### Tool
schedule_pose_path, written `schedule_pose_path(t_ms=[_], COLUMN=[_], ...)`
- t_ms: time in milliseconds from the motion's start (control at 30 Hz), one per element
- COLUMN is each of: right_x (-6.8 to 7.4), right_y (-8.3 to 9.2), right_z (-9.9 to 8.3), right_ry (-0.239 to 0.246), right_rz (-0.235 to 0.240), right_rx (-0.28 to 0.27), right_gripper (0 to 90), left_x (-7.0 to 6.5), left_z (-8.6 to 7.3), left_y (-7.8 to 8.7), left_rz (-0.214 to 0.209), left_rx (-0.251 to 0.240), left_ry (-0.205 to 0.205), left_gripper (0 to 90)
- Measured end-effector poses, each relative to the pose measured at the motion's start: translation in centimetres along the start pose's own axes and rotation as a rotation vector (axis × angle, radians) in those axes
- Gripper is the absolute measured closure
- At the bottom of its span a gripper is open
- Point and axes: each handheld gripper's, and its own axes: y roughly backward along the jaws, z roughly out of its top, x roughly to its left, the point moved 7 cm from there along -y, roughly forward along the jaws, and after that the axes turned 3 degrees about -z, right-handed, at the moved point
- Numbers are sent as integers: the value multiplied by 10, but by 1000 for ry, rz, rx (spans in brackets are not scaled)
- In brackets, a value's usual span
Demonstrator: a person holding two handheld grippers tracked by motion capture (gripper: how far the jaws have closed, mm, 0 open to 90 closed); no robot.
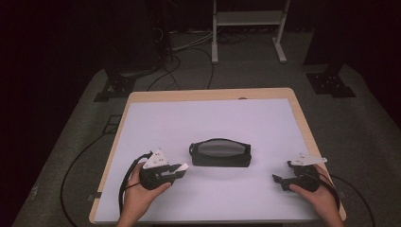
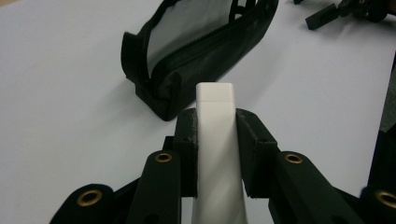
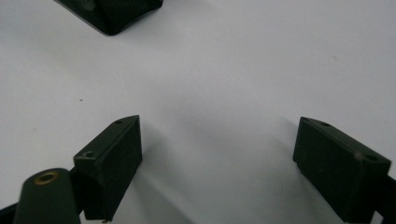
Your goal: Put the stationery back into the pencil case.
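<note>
The white bar, a slim flat-ended piece whose make cannot be told, sits clamped between the two black jaws of the left gripper, its blunt tip poking out past the pads toward the middle of the table; in the left gripper view the pads press flat on both of its long sides and the bar runs straight up the centre of the picture. In the high view that gripper is held in the person's left hand over the near left part of the white tabletop, with its grey three-cornered plate on top and its cable looping back toward the table edge. Just to the right of the bar's tip, near but not touching, lies a black zip pouch with a grey panel on its upper face, resting on its long side about midway across the table; the left gripper view shows its near end with a black pull loop. Farther right, well apart from the pouch, the right gripper is held in the right hand near the table's right edge, its jaws standing wide apart with nothing but bare white surface between them, and a corner of the pouch shows at the top of the right gripper view.
</note>
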Motion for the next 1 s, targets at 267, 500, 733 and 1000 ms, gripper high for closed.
schedule_pose_path(t_ms=[267,500,733,1000], right_x=[0,0,0,0], right_y=[0,0,0,0], right_z=[0,0,0,0], right_ry=[0,1,1,0], right_rz=[0,1,1,1], right_rx=[0,1,0,0], right_gripper=[144,144,145,144], left_x=[8,13,17,19], left_z=[19,39,56,70], left_y=[-3,-10,-17,-28], left_rz=[-19,-40,-61,-91], left_rx=[-30,-53,-67,-74], left_ry=[-21,-41,-61,-79], left_gripper=[710,710,710,710])
